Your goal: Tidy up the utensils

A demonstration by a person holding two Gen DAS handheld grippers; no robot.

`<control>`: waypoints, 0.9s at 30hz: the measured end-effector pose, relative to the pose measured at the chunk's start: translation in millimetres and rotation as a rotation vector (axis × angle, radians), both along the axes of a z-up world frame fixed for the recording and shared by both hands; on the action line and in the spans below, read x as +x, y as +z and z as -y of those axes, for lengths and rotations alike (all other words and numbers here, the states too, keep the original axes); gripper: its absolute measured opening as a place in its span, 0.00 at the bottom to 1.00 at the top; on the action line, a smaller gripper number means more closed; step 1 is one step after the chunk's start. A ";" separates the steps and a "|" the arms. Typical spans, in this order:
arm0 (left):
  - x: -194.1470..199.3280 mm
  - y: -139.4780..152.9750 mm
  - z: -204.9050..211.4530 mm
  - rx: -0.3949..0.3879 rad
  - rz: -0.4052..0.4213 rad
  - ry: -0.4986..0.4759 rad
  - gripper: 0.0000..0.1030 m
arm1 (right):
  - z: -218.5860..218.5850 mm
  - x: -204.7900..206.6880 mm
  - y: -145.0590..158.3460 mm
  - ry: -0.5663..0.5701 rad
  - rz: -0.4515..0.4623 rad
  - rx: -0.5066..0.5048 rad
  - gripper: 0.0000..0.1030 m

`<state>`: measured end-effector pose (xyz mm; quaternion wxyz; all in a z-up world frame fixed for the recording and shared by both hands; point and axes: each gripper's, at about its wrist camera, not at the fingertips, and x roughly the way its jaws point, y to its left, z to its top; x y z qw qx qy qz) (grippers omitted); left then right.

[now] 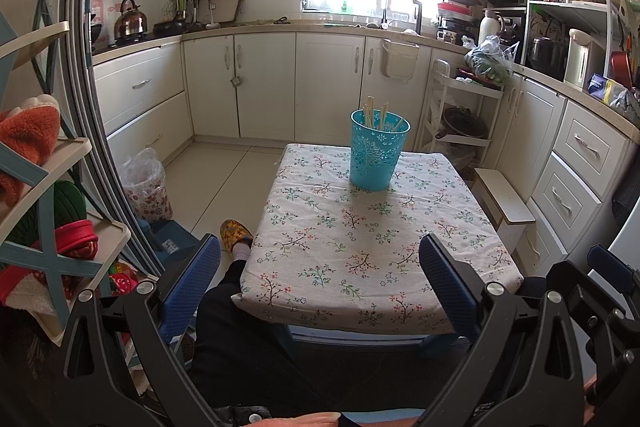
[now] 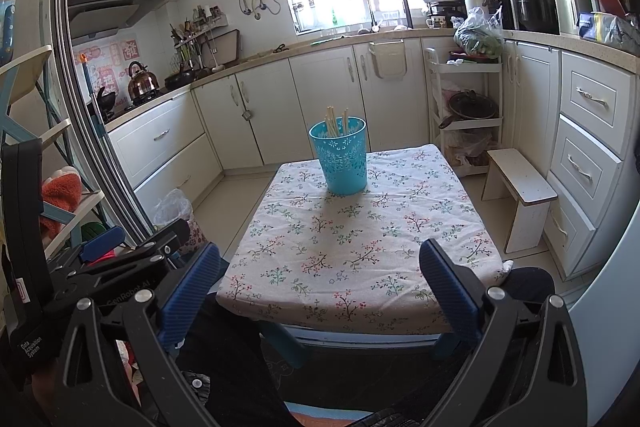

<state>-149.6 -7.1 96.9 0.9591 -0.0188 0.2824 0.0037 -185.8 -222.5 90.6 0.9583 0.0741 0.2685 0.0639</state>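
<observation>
The chopsticks (image 1: 374, 113) stand in the blue holder (image 1: 379, 155) near the far edge of the table (image 1: 360, 251), only their upper ends visible above its rim. The left gripper (image 1: 320, 283) and right gripper (image 2: 320, 285) are both spread wide at the near edge, holding and touching nothing.

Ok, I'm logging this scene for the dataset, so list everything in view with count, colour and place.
chopsticks: several, pale wood, upright in the holder
utensil holder: one, turquoise, far end of the table
tablecloth: one, white floral, covering the table
stool: one, white, right of the table
kettle: one, steel, on the stove
bin bag: one, floral, floor at left
slipper: one, yellow, on the person's foot
left gripper: open, empty
right gripper: open, empty
</observation>
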 end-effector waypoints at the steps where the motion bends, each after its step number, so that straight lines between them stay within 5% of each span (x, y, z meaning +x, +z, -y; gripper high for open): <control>1: 0.0 0.0 0.0 0.000 0.000 0.000 0.93 | 0.2 -0.3 0.2 0.000 0.000 0.000 0.93; 27: -0.6 1.4 3.2 -0.001 0.003 0.000 0.93 | 6.4 -2.0 7.9 0.006 0.007 -0.002 0.93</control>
